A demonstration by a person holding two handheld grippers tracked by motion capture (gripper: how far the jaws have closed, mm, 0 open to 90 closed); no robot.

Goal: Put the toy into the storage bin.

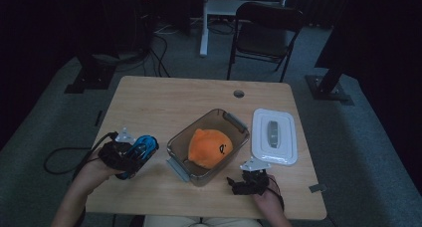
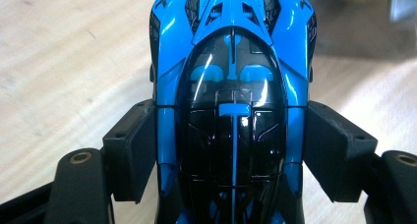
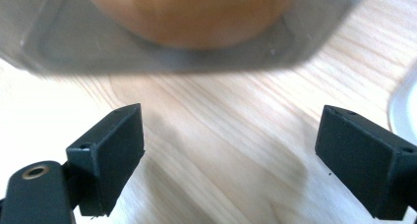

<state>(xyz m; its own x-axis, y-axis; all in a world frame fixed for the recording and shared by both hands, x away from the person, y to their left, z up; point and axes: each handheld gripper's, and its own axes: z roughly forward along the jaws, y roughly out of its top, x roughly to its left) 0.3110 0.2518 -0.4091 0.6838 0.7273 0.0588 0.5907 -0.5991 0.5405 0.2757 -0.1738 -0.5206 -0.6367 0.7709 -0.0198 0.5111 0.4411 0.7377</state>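
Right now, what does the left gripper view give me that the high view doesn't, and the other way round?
Left gripper view alone: close detail of the blue toy car, its glossy black canopy and blue centre stripe, with both black jaws pressed against its sides.

High view alone: the clear container holding the orange plush, the white lid lying beside it, and the right gripper near the container's front corner.

Shared: the car clamped in the left gripper above the wooden table.
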